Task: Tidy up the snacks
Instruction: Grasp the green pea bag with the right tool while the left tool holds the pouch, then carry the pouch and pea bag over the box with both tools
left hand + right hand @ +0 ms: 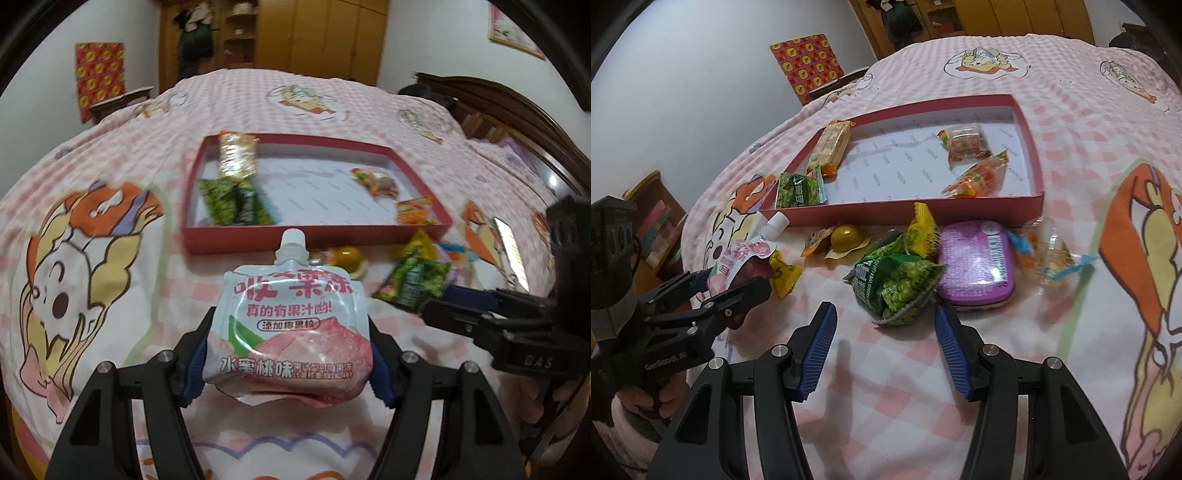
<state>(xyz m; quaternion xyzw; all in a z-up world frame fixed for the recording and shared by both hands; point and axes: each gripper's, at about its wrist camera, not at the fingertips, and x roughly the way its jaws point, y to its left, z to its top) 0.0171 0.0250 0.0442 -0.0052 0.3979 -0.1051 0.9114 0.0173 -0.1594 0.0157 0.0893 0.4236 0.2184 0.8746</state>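
Both grippers differ: left gripper (288, 365) clamps jelly pouch (291, 325), right gripper (884, 332) gapes.

A pink checked bedsheet (110, 155) with cartoon prints is covering the bed. A red-and-yellow patterned poster (99, 79) is hanging on the wall beside a wooden wardrobe (325, 37).

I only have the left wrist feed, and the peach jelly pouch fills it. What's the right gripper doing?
Observer: The right gripper is open and empty, hovering just short of the green pea bag.
Operator: What's beside that bag? It's cut off for me.
Observer: A purple tin lies right of it, touching its edge.
Operator: Anything past the tin?
Observer: A clear wrapped candy with blue ends, on the bedspread outside the red box.
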